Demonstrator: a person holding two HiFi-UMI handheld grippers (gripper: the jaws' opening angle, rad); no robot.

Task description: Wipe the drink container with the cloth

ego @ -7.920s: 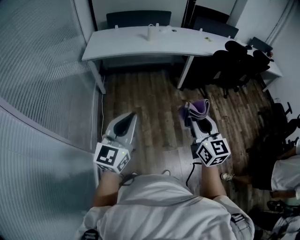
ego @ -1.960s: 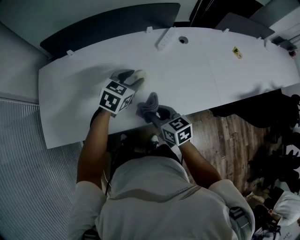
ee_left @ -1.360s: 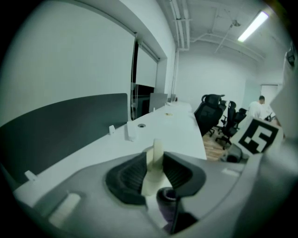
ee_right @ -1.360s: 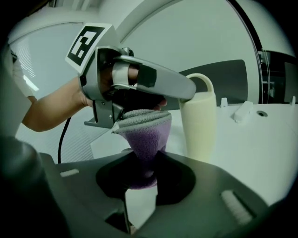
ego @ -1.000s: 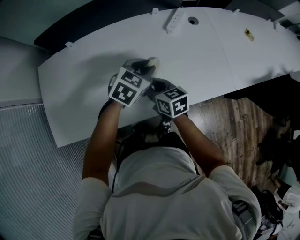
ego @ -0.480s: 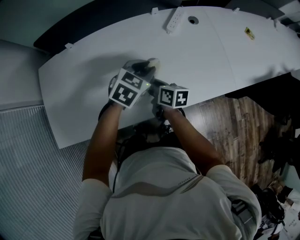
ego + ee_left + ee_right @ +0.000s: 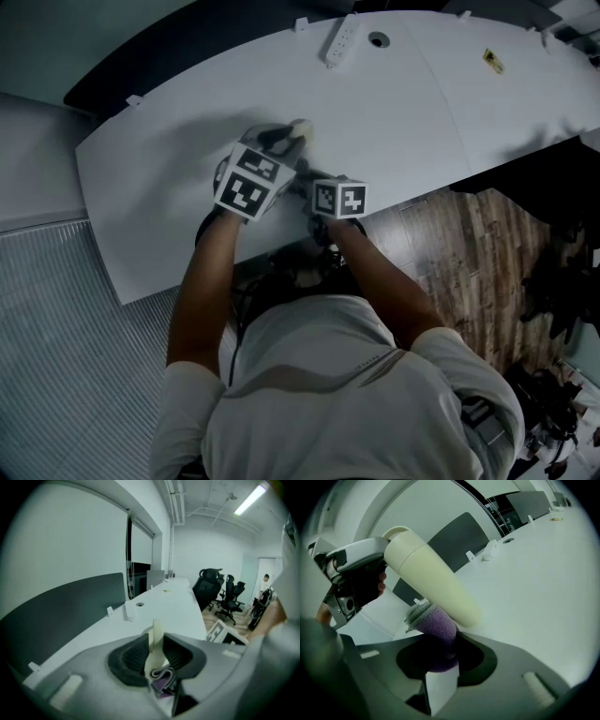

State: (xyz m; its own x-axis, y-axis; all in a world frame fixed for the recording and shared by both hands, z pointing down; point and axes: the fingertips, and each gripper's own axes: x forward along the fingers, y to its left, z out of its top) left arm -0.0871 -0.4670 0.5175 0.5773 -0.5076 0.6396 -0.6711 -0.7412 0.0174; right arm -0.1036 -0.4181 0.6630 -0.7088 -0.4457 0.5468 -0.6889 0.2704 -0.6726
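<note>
The left gripper (image 7: 277, 141) had its fingers (image 7: 129, 656) closed partway on the cream bottle (image 7: 429, 581), holding it tilted above the white surface (image 7: 422, 112). Only the right gripper view showed the bottle's whole length. The right gripper (image 7: 440, 660) clamped the purple cloth (image 7: 438, 632) against the bottle. The head view alone showed a power strip (image 7: 340, 39).

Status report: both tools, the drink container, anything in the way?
Left tool shut on drink container, held tilted over desk. Right tool shut on purple cloth, cloth against container's side. Nothing in the way.
</note>
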